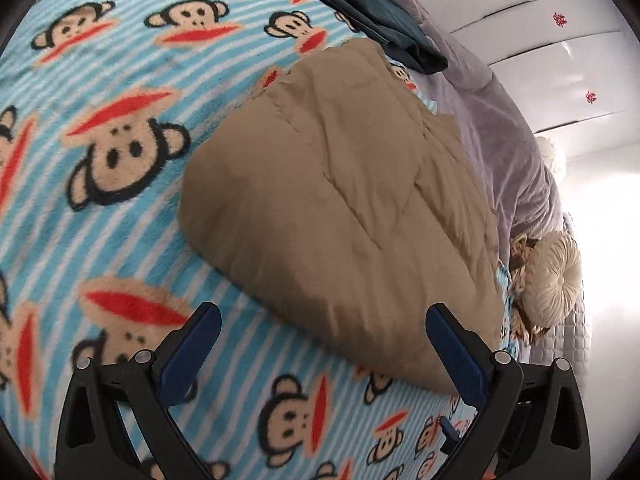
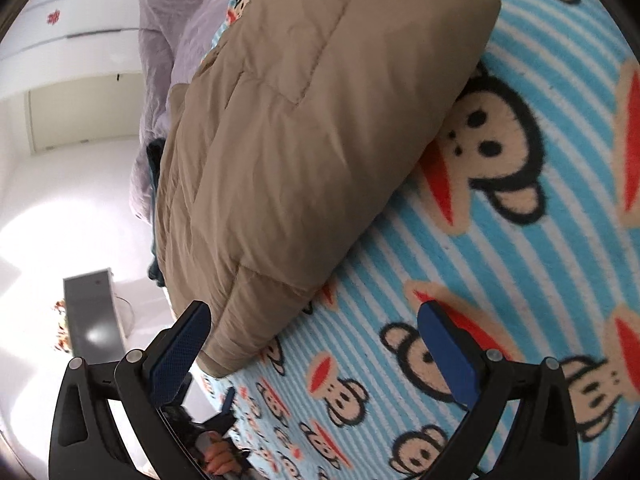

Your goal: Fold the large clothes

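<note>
A tan padded jacket [image 1: 340,200] lies folded into a thick bundle on a blue striped blanket printed with monkey faces [image 1: 100,100]. My left gripper [image 1: 324,324] stands wide open just above the bundle's near edge, with nothing pressed between its blue pads. In the right wrist view the same jacket [image 2: 288,128] fills the upper middle. My right gripper [image 2: 316,320] is also wide open, and the jacket's near corner lies between its fingers without the pads touching it. Low in that view, the other gripper [image 2: 224,408] and the hand [image 2: 218,456] holding it show small.
A grey-purple duvet [image 1: 512,152] and a dark teal garment [image 1: 380,12] lie behind the jacket. A cream round cushion [image 1: 552,276] sits at the bed's edge, with white wardrobe doors [image 1: 540,20] beyond. A grey cabinet [image 2: 92,308] stands on the pale floor beside the bed.
</note>
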The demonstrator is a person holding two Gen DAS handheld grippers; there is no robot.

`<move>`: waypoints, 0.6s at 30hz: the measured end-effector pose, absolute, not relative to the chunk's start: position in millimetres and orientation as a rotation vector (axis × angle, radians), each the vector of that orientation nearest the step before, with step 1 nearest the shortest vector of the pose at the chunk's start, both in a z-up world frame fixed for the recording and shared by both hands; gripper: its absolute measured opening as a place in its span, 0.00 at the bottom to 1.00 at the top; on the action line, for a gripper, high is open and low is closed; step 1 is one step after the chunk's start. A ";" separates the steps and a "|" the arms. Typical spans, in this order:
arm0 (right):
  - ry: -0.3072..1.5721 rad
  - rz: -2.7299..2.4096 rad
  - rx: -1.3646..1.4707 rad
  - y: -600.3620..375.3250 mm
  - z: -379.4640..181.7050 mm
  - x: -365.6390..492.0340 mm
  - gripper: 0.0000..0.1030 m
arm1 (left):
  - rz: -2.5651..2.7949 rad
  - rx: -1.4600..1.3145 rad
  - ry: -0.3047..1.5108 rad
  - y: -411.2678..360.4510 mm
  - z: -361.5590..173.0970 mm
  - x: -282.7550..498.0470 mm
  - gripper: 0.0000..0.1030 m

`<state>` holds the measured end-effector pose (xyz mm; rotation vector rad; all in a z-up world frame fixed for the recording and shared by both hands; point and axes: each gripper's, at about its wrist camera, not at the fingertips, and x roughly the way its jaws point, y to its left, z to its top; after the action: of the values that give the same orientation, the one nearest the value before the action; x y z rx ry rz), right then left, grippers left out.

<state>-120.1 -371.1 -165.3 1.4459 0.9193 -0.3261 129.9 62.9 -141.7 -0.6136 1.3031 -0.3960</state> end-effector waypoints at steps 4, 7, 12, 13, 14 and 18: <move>0.862 -0.291 1.498 -374.1 -175.5 -110.4 1.00 | -0.413 -0.598 1.298 48.4 -149.8 144.0 1.00; 0.833 -0.258 1.516 -377.3 -183.3 -98.4 1.00 | -0.418 -0.607 1.283 36.4 -152.6 152.8 1.00; 0.786 -0.223 1.526 -381.5 -197.1 -70.2 1.00 | -0.362 -0.663 1.276 21.2 -169.0 167.1 1.00; 0.779 -0.218 1.525 -382.3 -199.2 -64.6 1.00 | -0.347 -0.673 1.272 19.0 -170.9 168.0 1.00; 0.776 -0.216 1.523 -382.8 -201.1 -59.0 1.00 | -0.322 -0.680 1.267 17.4 -172.4 169.2 0.99; 0.782 -0.226 1.527 -383.8 -203.8 -47.5 1.00 | -0.318 -0.731 1.253 16.0 -170.2 173.2 0.46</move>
<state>-47.5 -383.8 -203.8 1.5270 0.7818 -0.2257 173.2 16.0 -170.2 -0.7314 1.2525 -0.3179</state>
